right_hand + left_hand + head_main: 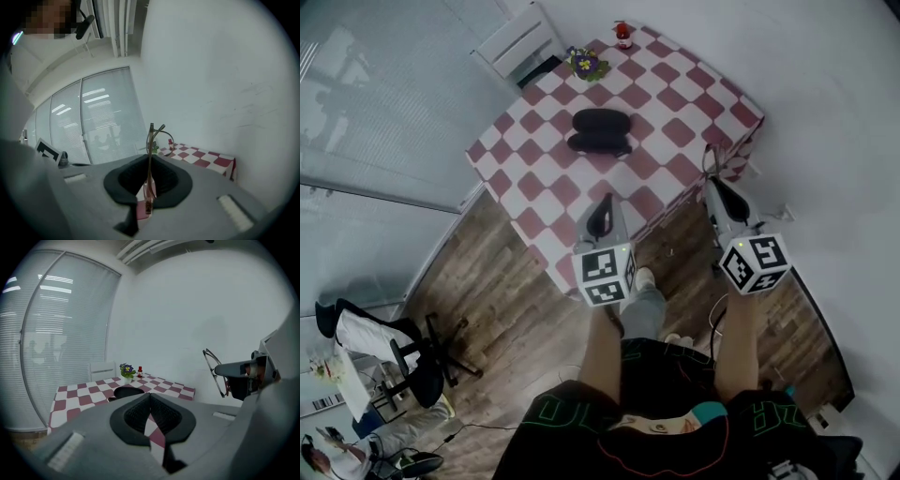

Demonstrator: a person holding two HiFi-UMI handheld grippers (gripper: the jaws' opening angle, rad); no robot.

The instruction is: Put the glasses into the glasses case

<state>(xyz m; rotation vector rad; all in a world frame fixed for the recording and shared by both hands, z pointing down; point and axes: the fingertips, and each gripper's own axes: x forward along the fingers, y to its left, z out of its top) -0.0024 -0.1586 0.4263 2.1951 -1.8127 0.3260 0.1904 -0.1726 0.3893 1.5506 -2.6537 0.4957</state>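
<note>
The black glasses case [600,131] lies closed on the red-and-white checkered table [675,89]; in the left gripper view the case [127,391] shows just beyond my jaws. My right gripper [712,180] is shut on the thin-framed glasses [710,159] and hovers off the table's near right corner. In the right gripper view the glasses [151,140] stand upright, pinched by one temple between the pads [161,180]. My left gripper [605,202] hangs over the table's near edge, jaws together with nothing between them [150,416]. The glasses [213,371] also appear at its right.
A flower pot [586,63] and a small red bottle [623,35] stand at the table's far side, by a white chair [517,42]. A window with blinds [366,103] runs along the left. An office chair [403,352] stands on the wooden floor behind me.
</note>
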